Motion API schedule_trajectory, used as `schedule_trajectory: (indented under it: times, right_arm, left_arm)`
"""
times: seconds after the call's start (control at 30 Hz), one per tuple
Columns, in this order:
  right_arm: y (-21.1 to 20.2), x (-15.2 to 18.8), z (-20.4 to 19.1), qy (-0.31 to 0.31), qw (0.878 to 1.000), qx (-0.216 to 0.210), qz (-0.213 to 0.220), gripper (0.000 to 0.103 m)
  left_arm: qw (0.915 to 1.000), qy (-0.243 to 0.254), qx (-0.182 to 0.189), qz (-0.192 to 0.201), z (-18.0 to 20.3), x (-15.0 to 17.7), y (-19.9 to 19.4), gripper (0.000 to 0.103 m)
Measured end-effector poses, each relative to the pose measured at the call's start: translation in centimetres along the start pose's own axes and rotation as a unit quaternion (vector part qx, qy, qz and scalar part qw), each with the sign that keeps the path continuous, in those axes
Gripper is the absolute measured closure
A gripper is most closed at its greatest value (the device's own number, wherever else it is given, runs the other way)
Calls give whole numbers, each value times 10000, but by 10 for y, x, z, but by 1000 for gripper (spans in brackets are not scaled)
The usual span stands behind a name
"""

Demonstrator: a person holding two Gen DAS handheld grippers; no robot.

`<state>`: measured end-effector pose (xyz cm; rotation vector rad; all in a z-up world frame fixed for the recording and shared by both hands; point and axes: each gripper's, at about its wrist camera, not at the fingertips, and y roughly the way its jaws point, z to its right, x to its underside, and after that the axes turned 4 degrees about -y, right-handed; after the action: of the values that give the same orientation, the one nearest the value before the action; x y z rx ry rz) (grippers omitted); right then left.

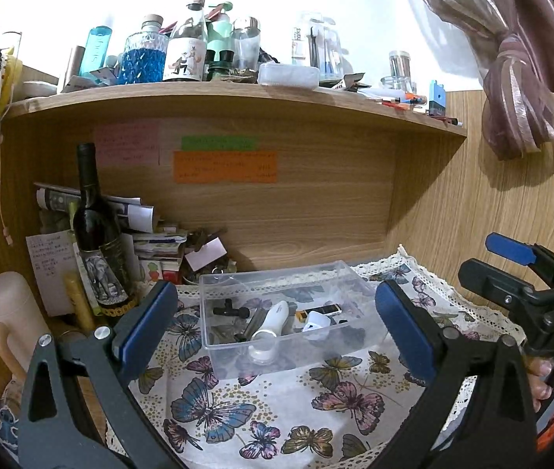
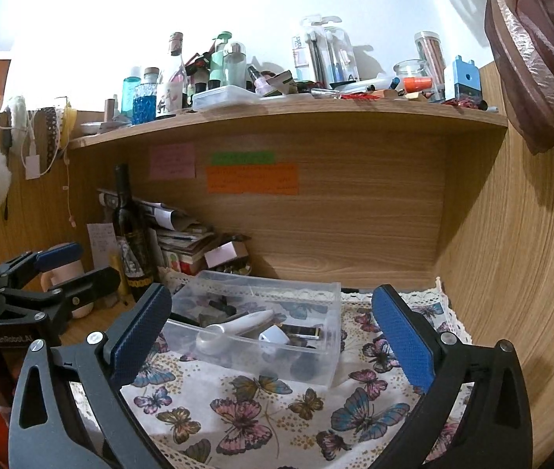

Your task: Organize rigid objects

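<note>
Left wrist view: the left gripper [image 1: 277, 324] is held with its jaws spread wide, nothing between the blue pads [image 1: 148, 324]. A clear plastic bin [image 1: 234, 285] is framed between the pads, set on a butterfly-print cloth [image 1: 214, 410] with a lace edge. Inside the bin a white handheld device [image 1: 273, 318] is seen lying tilted, a small black T-shaped piece [image 1: 230, 310] to its left, a black-and-gold slim item [image 1: 322, 310] to its right, and a small white plug-like piece [image 1: 316, 326] in front of that. A dark wine bottle [image 1: 95, 230] stands upright left of the bin, with stacked papers [image 1: 136, 215] behind it. A wooden shelf [image 1: 238, 97] crowded with bottles runs above the bin. The right gripper [image 1: 511, 269] is seen right of the bin, jaws apart, holding nothing.

Right wrist view: the right gripper [image 2: 273, 332] is spread wide too, nothing clamped between its blue pads [image 2: 406, 340]. The clear plastic bin [image 2: 312, 297] is seen just ahead between the pads, on the butterfly-print cloth [image 2: 245, 418]. The white handheld device [image 2: 238, 326] lies along the bin's near wall, the white plug-like piece [image 2: 275, 335] right beside it, the black-and-gold slim item [image 2: 304, 330] further right. The wine bottle [image 2: 130, 230] stands left of the bin. The left gripper [image 2: 62, 269] is seen left of the bin, jaws parted, empty. Sticky notes [image 2: 251, 178] are stuck on the back panel above the bin.
</note>
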<state>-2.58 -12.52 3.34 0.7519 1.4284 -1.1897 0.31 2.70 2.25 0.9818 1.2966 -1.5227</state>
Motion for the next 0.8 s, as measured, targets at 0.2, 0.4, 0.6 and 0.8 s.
schedule_trajectory:
  times: [0.2, 0.4, 0.6, 0.8]
  right_arm:
    - [0, 0, -1, 1, 10000, 10, 2, 0]
    - [0, 0, -2, 13, 10000, 8, -6, 0]
    - [0, -1, -2, 25, 10000, -1, -12, 0]
    - [-1, -1, -3, 16, 10000, -2, -10, 0]
  left_arm:
    - [10000, 17, -9, 34, 1, -2, -1, 0]
    - [10000, 30, 24, 40, 3, -3, -2, 0]
    - [10000, 35, 2, 52, 5, -2, -3, 0]
    - [10000, -8, 36, 28, 4, -3, -2, 0]
